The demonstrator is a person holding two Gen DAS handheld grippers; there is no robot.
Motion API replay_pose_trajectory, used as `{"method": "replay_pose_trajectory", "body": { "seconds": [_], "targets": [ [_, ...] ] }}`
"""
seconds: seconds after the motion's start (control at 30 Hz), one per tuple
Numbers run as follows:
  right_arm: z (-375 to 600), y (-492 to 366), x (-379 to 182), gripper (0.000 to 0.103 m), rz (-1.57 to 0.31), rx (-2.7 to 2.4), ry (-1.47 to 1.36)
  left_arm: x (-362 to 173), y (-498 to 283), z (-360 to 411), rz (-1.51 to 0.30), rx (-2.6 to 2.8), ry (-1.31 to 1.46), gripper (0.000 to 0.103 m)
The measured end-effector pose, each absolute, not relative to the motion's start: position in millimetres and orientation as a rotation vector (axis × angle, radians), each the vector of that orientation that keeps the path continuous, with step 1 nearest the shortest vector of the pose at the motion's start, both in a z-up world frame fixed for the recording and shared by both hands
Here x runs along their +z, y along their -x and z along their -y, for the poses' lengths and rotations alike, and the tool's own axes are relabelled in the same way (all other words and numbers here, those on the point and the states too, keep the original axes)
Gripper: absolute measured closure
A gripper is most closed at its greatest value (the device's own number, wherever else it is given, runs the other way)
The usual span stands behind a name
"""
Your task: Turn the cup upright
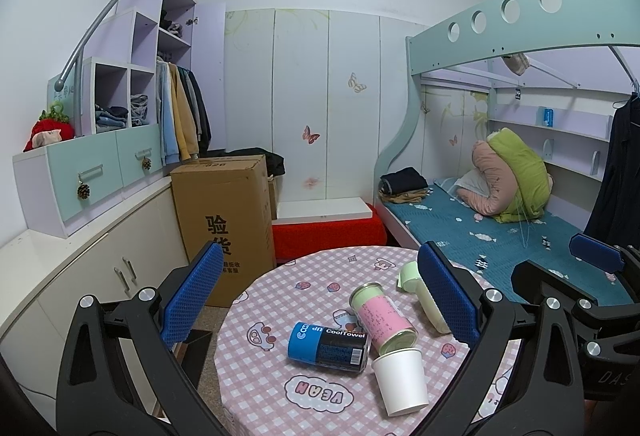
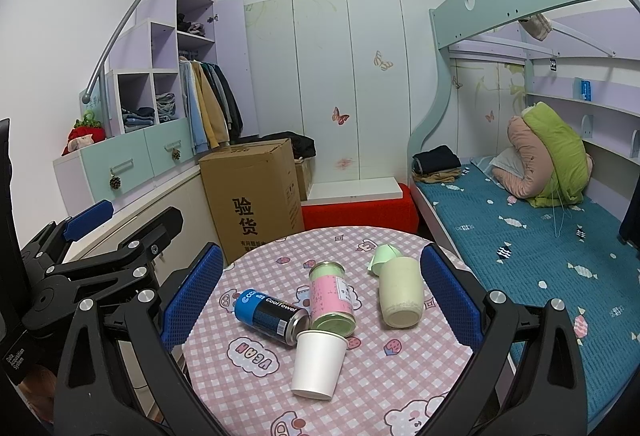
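Observation:
A white paper cup (image 1: 401, 381) (image 2: 318, 364) stands upside down on the round table with the pink checked cloth (image 1: 320, 404) (image 2: 400, 376), its base touching a pink and green can. My left gripper (image 1: 320, 300) is open and empty, held above the table with the cup low between its blue pads (image 1: 192, 296). My right gripper (image 2: 320, 296) is open and empty, also above the table, the cup below its middle. Each gripper shows at the edge of the other's view.
A blue and black CoolTowel can (image 1: 330, 347) (image 2: 272, 314) and a pink and green can (image 1: 384, 318) (image 2: 331, 296) lie on their sides by the cup. A cream and green cup (image 2: 400, 290) lies further right. A cardboard box (image 1: 224, 220), cabinets and a bed (image 2: 540, 256) surround the table.

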State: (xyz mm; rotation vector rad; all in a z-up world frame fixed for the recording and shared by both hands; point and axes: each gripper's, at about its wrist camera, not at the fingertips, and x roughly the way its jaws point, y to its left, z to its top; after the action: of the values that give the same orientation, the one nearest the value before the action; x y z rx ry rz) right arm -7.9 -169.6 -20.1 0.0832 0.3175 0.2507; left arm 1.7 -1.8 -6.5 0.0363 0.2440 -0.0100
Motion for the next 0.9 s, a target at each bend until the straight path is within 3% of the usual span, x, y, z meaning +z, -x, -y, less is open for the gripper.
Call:
{"method": "replay_pose_trajectory", "body": {
  "seconds": [0.9],
  "targets": [
    [170,-6,-34,0.008,-0.347,0.255,-0.088,-25,-19,-1,-0.288,-0.013,-0.033,0.005]
  ]
}}
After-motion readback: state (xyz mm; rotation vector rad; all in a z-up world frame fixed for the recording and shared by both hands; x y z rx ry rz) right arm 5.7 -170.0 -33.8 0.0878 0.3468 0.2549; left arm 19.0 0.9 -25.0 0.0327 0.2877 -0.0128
